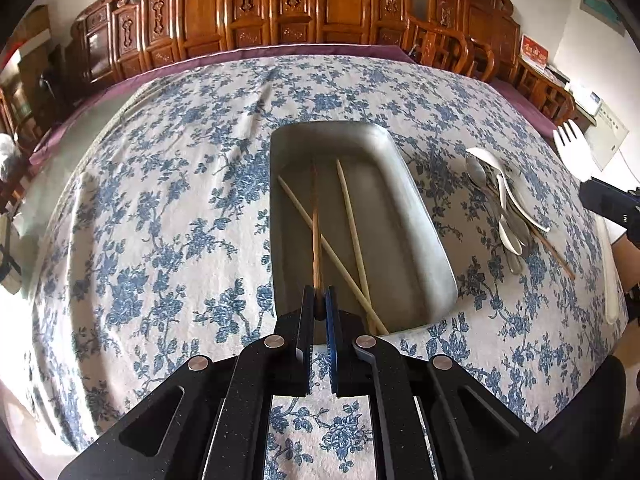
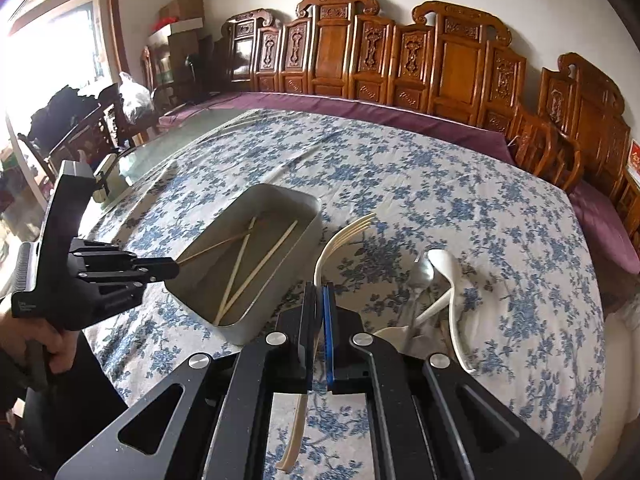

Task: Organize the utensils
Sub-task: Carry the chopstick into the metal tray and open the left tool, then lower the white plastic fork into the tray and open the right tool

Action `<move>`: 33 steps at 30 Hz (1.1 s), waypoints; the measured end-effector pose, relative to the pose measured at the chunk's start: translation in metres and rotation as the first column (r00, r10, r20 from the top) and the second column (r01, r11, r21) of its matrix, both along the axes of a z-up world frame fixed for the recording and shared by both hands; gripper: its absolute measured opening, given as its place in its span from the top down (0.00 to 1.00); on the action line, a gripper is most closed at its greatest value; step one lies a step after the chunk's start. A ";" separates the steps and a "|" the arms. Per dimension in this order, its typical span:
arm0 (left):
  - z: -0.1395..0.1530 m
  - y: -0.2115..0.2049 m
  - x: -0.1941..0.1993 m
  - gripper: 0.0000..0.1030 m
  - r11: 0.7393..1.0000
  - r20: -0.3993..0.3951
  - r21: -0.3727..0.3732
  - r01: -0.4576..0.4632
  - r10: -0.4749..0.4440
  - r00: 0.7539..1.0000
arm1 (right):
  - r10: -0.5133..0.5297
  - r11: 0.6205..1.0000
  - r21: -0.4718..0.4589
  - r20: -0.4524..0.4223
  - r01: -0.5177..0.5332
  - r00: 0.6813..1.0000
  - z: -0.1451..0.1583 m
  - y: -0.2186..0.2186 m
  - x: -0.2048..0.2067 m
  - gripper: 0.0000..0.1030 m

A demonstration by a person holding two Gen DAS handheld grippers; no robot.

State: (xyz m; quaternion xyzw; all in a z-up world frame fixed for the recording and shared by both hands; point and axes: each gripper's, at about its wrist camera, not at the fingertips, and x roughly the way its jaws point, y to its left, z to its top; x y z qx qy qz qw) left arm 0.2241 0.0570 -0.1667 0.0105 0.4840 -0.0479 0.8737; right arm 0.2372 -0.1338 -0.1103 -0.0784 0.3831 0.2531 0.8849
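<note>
Blue-floral tablecloth (image 1: 168,216) on table w/ carved wooden chairs (image 2: 452,60) behind.

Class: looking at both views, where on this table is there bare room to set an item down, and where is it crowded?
Free: the blue-flowered tablecloth left of the grey metal tray and beyond it. Crowded: the pile of white and metal spoons right of the tray.

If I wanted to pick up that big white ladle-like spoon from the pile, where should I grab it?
Grip the white spoon on its arched handle, coming from above. The handle rises clear of the metal spoons beneath, while its bowl lies close among them.
</note>
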 end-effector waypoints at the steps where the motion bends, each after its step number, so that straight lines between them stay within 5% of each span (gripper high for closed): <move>1: 0.000 -0.001 0.000 0.95 1.000 -0.001 -0.002 0.008 -0.008 1.000 | 0.005 1.000 0.000 -0.003 -0.005 1.000 -0.001 0.002 0.001 0.95; 6: 0.004 -0.004 0.002 0.94 0.999 0.001 -0.005 0.036 -0.036 0.999 | 0.024 1.000 0.020 -0.017 -0.023 1.000 -0.006 0.019 0.008 0.95; 8: 0.008 -0.003 0.003 0.73 0.999 0.010 -0.009 0.046 -0.046 0.999 | 0.036 0.999 0.021 -0.023 -0.036 0.999 -0.008 0.029 0.012 0.95; 10: 0.013 0.000 0.003 0.67 0.999 0.021 -0.015 0.050 -0.050 0.999 | 0.049 0.999 0.017 -0.027 -0.049 0.998 -0.010 0.038 0.015 0.95; 33: 0.039 0.066 -0.018 0.67 0.998 0.075 0.003 -0.060 0.060 0.995 | 0.112 0.992 0.066 -0.138 -0.103 0.984 -0.053 0.128 0.085 0.95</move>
